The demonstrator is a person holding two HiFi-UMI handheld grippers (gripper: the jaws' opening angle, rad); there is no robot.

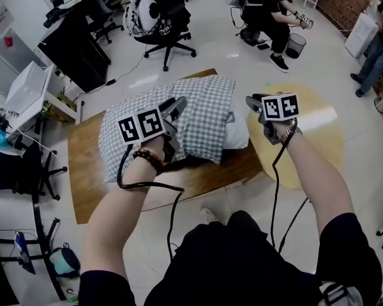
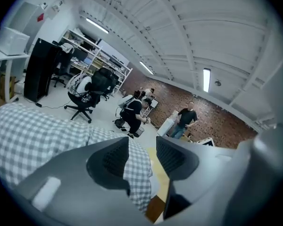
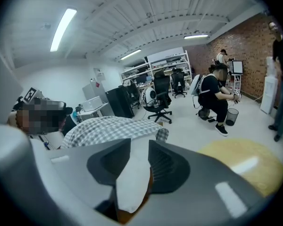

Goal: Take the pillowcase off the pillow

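- A pillow [image 1: 238, 134] in a grey-and-white checked pillowcase [image 1: 204, 116] lies across a brown wooden table [image 1: 89, 171].
- The pillowcase covers most of the pillow; only the white end on the right sticks out bare.
- The left gripper [image 1: 177, 104] is over the middle of the pillowcase, above the bunched cloth.
- In the left gripper view its jaws stand moderately apart. A fold of checked cloth hangs between them, lying against one pad, with a clear gap to the other pad.
- The right gripper [image 1: 251, 101] is at the bare white end of the pillow.
- In the right gripper view its jaws stand narrow, and the white pillow cloth fills the gap from pad to pad, so it is pinched there. The checked pillowcase rises just beyond the jaws.
- A pale round tabletop [image 1: 319, 132] adjoins the wooden table on the right, under the right gripper.
- Beyond the table stands a black office chair [image 1: 166, 24].
- A seated person [image 1: 268, 11] in dark clothes is farther back, next to a small bin [image 1: 295, 43].
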